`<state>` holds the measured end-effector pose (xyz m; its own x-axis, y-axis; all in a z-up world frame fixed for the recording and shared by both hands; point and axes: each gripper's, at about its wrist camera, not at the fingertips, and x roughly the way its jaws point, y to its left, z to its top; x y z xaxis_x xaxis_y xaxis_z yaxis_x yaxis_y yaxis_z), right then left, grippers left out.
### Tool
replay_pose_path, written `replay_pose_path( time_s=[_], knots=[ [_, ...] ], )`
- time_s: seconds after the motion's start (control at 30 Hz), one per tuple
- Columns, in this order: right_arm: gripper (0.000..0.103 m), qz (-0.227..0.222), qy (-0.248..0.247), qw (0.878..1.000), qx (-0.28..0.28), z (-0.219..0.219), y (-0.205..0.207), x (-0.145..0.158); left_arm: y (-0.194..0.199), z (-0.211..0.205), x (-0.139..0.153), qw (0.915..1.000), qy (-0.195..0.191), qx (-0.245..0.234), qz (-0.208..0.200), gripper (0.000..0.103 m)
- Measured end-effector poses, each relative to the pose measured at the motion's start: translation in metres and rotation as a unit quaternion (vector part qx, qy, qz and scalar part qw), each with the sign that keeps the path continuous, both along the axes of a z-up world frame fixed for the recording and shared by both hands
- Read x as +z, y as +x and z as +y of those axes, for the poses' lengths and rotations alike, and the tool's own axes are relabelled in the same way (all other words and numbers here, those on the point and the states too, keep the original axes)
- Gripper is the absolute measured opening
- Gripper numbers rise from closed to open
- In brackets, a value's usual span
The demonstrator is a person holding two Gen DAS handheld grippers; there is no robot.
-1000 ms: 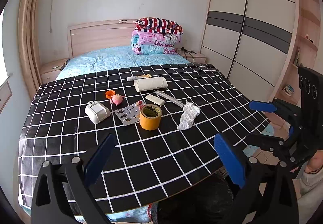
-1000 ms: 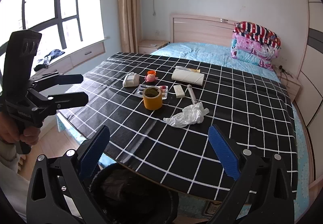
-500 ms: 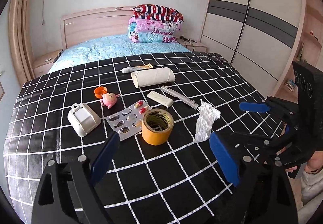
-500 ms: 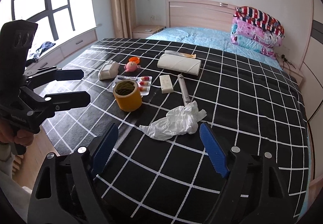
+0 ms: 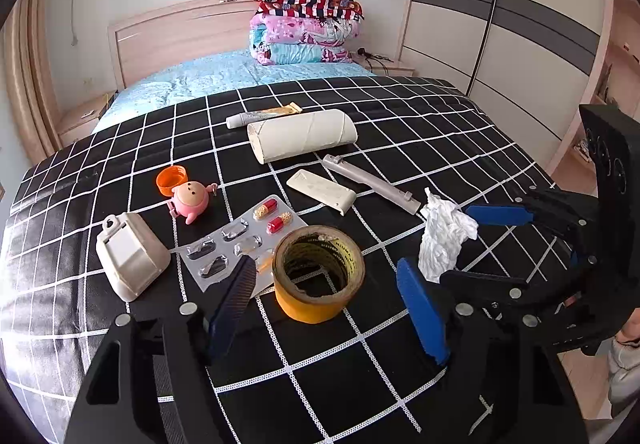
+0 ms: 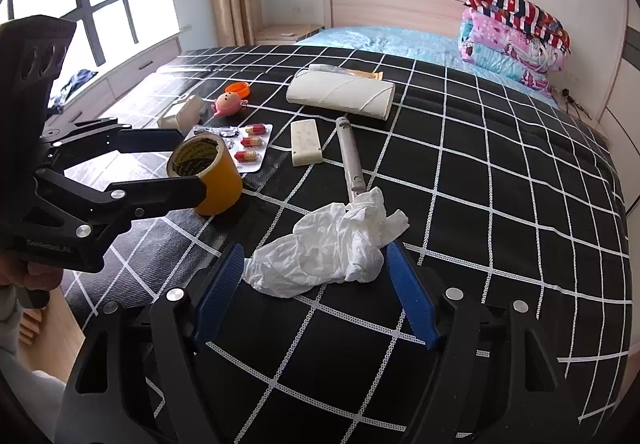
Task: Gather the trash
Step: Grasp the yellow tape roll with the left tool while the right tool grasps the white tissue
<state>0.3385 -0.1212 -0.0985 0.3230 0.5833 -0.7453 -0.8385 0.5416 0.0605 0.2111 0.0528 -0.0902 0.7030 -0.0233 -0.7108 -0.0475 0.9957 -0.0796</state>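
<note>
A yellow tape roll (image 5: 316, 306) stands upright on the black checked tablecloth (image 5: 360, 376). My left gripper (image 5: 328, 296) straddles it; its jaws are closing, with a gap left on both sides of the roll. A crumpled white tissue (image 6: 328, 248) lies to its right. My right gripper (image 6: 314, 276) reaches around the tissue, jaws closing, pads at the tissue's edges without squeezing it. The left wrist view also shows the right gripper (image 5: 456, 244) around the tissue (image 5: 440, 244). In the right wrist view the left gripper (image 6: 192, 162) is at the tape roll (image 6: 220, 184).
Beyond the tape lie a pill blister pack (image 5: 240, 240), a white plastic box (image 5: 128, 256), a pink toy figure (image 5: 192, 200), an orange cap (image 5: 170, 178), a white flat piece (image 5: 322, 190), a grey stick (image 5: 372, 184), a cardboard tube (image 5: 302, 134) and an ointment tube (image 5: 260, 116). A bed (image 5: 224, 80) stands behind.
Both grippers have come forward and down over the table, and their jaws have narrowed. The tape roll now sits between the left jaws and the tissue between the right jaws.
</note>
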Motion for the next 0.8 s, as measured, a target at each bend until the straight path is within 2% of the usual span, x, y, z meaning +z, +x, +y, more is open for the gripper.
replay_pose_path(
  time_s=[0.13,0.2,0.23,0.37,0.5,0.8],
  knots=[
    [0.059,0.005,-0.008,1.0,-0.001,0.005,0.004,-0.006,0.007,0.004,-0.008,0.9999,-0.005,0.007,0.01,0.049],
    [0.052,0.006,-0.013,1.0,-0.005,0.006,0.006,-0.009,0.009,0.006,-0.01,0.9999,-0.009,0.011,0.01,0.048],
    [0.043,0.005,-0.016,1.0,-0.008,0.006,0.007,-0.011,0.008,0.007,-0.01,0.9998,-0.012,0.011,0.008,0.048],
    [0.026,0.006,-0.012,1.0,-0.015,0.002,0.008,-0.011,0.004,0.008,-0.008,0.9998,-0.013,0.015,0.005,0.047],
    [0.02,0.009,-0.004,1.0,-0.016,-0.003,0.006,-0.007,-0.004,0.004,-0.002,0.9998,-0.014,0.013,-0.003,0.047],
    [0.019,0.007,0.015,1.0,-0.02,-0.021,-0.011,0.006,-0.037,-0.011,0.012,0.9997,-0.015,0.008,-0.017,0.047]
  ],
)
